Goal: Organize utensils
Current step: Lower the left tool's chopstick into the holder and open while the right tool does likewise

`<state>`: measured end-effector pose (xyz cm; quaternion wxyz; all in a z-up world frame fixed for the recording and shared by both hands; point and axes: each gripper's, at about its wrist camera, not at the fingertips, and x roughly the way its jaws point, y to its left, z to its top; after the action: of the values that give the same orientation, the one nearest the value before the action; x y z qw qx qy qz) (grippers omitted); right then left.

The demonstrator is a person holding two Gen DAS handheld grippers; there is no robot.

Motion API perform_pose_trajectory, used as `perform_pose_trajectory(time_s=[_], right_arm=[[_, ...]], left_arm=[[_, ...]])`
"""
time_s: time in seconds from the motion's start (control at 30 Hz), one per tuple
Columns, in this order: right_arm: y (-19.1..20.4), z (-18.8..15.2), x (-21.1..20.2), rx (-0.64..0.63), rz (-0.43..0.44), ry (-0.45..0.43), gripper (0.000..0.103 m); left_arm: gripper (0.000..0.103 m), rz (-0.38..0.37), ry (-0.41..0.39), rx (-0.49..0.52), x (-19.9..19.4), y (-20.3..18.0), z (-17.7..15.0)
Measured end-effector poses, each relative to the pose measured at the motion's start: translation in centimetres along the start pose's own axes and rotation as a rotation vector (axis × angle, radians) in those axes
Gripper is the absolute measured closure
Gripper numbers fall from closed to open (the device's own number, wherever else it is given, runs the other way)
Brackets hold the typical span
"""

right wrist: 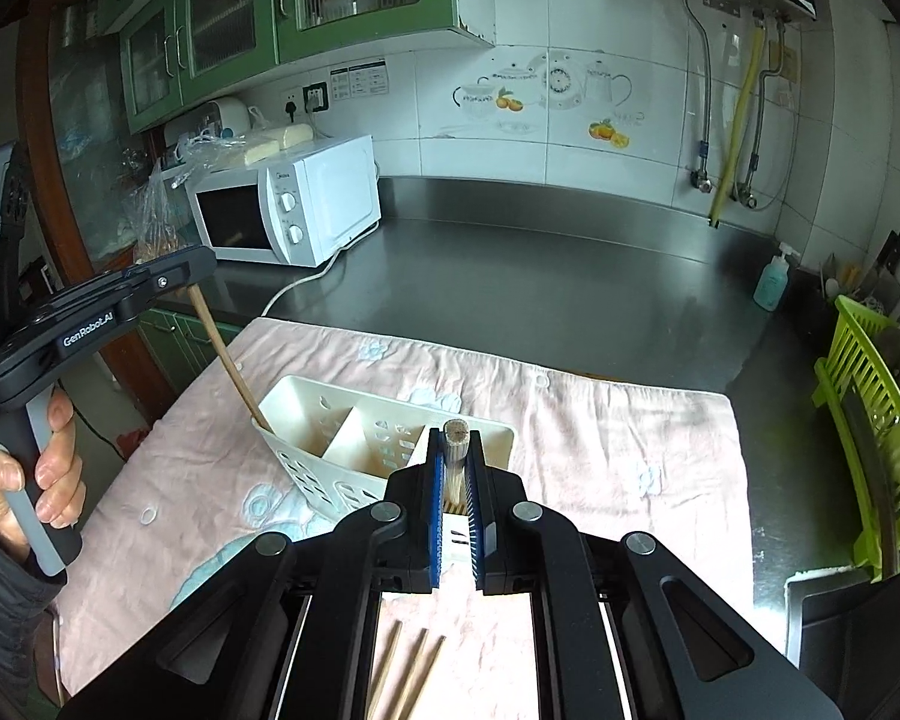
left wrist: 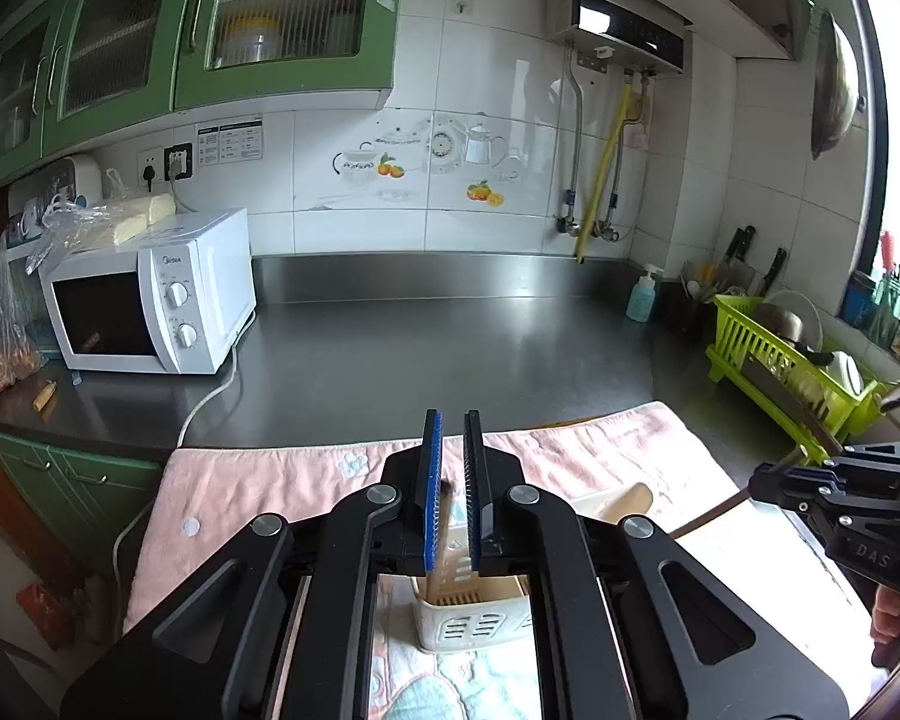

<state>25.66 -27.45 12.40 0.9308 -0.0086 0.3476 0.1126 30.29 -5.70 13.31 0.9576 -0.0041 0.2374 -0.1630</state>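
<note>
Table: the steel table carries everything; a white microwave stands at its far left, a green dish rack at its right edge.
Cloth: a pink cloth covers the near part of the table, reaching toward its left edge, and the work happens on it.
Caddy: the white slotted utensil caddy sits on the cloth near its left side, tipped toward the camera, its divided compartments open on top.
Left hand-held gripper: clenched on a long wooden chopstick, whose lower end is already inside the caddy's left compartment.
Right hand-held gripper: clenched on a thick round wooden handle, held end-on just above the caddy's near right rim.
Loose pieces: three more chopsticks lie on the cloth at its near edge, under the right gripper.
Step in hand, as I judge it: lowering both sticks into their compartments.
Doing it well: keep each piece lined up with its slot and let it slide to the bottom before releasing; since the caddy looks tilted, push gently so it does not tip over.
Watch: whether the handle's tip is clear of the divider I cannot tell, so lower it slowly.
</note>
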Motion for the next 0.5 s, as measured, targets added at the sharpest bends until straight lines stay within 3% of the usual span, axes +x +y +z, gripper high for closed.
perform_pose_trajectory(time_s=[0.13,0.3,0.5], right_arm=[[-0.1,-0.1,-0.9,0.005,-0.015,-0.029,0.083],[0.1,-1.3,-3.6,0.005,-0.023,-0.076,0.074],[1.5,-5.3,-7.1,-0.01,-0.046,-0.113,0.073]], left_arm=[[0.092,-0.005,0.0,0.014,-0.8,-0.3,-0.3],[0.074,-0.007,-0.019,0.01,-3.3,-0.9,-1.0],[0.069,0.006,-0.017,0.02,-7.3,-1.6,-3.2]])
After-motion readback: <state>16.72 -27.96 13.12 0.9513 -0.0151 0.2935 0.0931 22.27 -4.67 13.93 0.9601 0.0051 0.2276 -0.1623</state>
